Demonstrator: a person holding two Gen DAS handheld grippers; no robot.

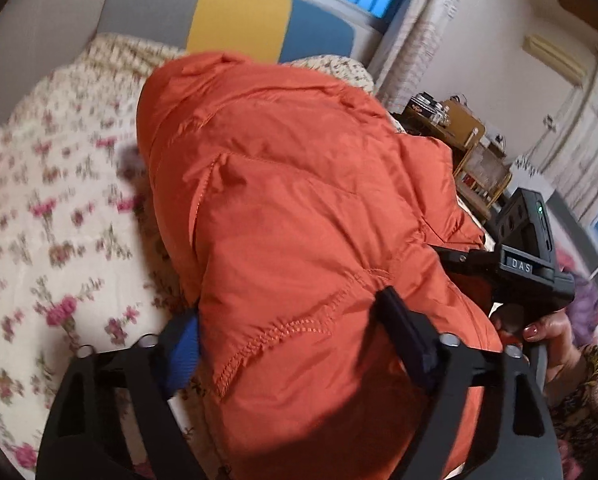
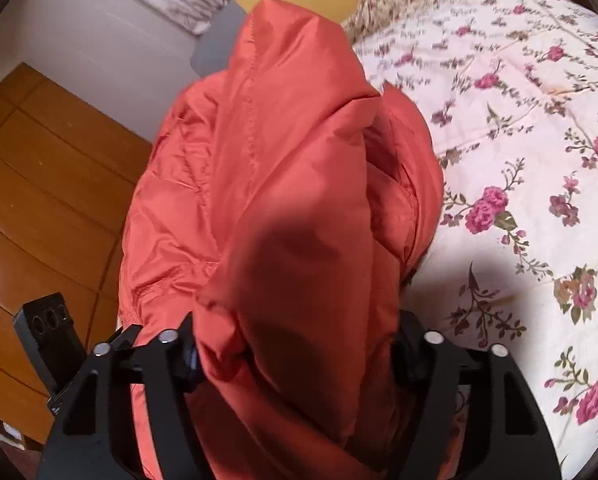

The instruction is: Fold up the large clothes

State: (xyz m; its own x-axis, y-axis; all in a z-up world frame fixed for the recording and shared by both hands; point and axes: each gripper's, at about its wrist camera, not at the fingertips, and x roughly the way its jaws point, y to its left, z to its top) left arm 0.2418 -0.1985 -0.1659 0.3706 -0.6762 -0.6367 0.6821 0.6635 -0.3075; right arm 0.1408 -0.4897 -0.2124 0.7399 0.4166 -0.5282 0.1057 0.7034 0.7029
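Note:
A large puffy orange jacket (image 1: 299, 208) is bunched over the floral bed. My left gripper (image 1: 295, 344) is shut on a thick fold of its hem, one finger on each side. My right gripper (image 2: 295, 356) is shut on another bulky part of the same jacket (image 2: 283, 168), which hangs forward from the fingers and hides the tips. The right gripper's body also shows in the left wrist view (image 1: 527, 256), held by a hand, close beside the jacket's right edge.
A floral bedspread (image 2: 519, 120) covers the bed, with a grey, yellow and blue headboard (image 1: 235, 20) behind. Wooden floor (image 2: 39, 184) lies to the left in the right wrist view. A cluttered wooden shelf (image 1: 467, 148) stands beyond the bed near a curtain.

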